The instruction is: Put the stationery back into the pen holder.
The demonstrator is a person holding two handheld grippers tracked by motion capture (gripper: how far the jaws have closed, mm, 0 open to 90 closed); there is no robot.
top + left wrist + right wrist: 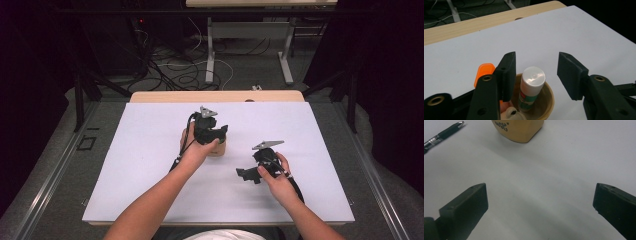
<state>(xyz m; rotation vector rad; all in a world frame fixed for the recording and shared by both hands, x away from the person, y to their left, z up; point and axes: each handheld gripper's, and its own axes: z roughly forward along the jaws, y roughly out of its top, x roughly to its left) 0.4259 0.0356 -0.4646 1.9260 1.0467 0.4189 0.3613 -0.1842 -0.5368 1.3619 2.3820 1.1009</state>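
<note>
The left gripper (536,75) is being held over the tan cup (547,100), jaws parted and clear of the glue stick (531,87) standing inside it. The right gripper (540,202) is being held wide apart, nothing gripped, above the white table (554,170) near the cup.

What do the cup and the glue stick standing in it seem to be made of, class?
Cup: looks like matte plastic or wood composite, tan with a thick dull rim; hard to tell which. Glue stick: smooth plastic, its white cap showing a glossy highlight, with a printed label around the body.

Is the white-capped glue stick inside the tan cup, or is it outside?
Inside. The white-capped glue stick stands leaning in the tan cup, its cap above the rim, between the open left gripper jaws, untouched.
</note>
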